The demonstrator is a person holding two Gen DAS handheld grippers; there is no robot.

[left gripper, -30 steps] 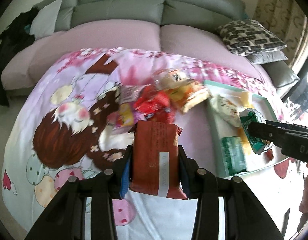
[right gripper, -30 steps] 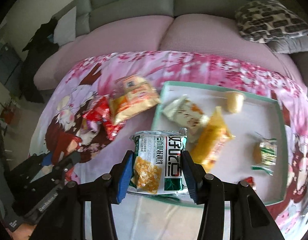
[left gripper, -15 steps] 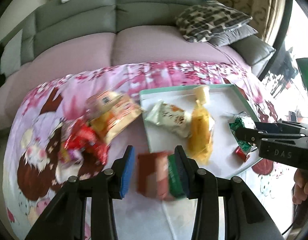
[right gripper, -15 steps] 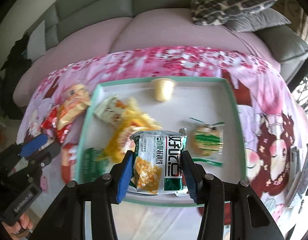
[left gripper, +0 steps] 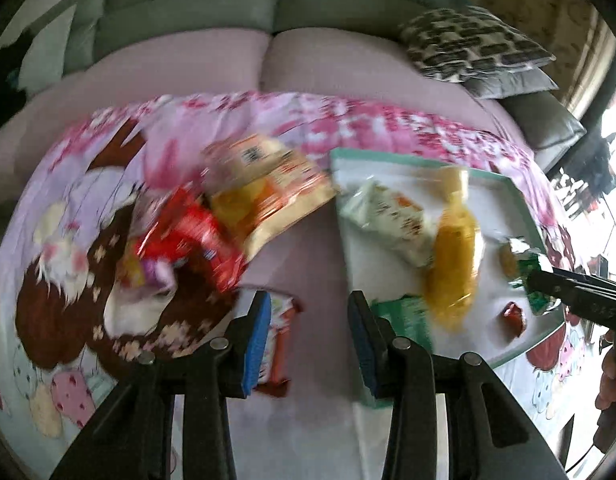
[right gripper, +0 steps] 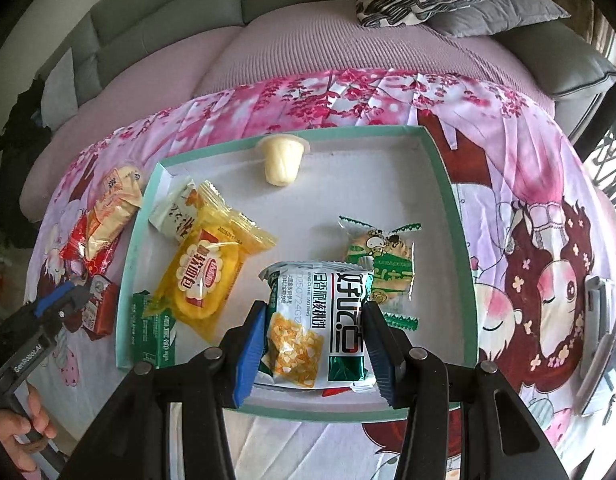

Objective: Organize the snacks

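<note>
A teal-rimmed white tray (right gripper: 448,184) lies on the pink cartoon cloth and holds several snack packs. My right gripper (right gripper: 314,340) is shut on a white and green snack pack (right gripper: 320,320), held over the tray's near side. My left gripper (left gripper: 308,340) is open and empty above the cloth, left of the tray (left gripper: 340,184). A red-brown pack (left gripper: 278,344) lies on the cloth by its left finger; it also shows in the right wrist view (right gripper: 102,308). The left gripper shows at the left of the right wrist view (right gripper: 64,300).
In the tray lie a yellow pack (right gripper: 212,276), a green box (right gripper: 152,328), a white pack (right gripper: 176,216), a jelly cup (right gripper: 282,158) and a green-wrapped cake (right gripper: 382,256). Loose red and orange packs (left gripper: 228,216) lie left of the tray. A sofa with cushions stands behind.
My left gripper opened and let go of the red-brown pack, which now lies on the cloth left of the tray. My right gripper carried its pack further over the tray.
</note>
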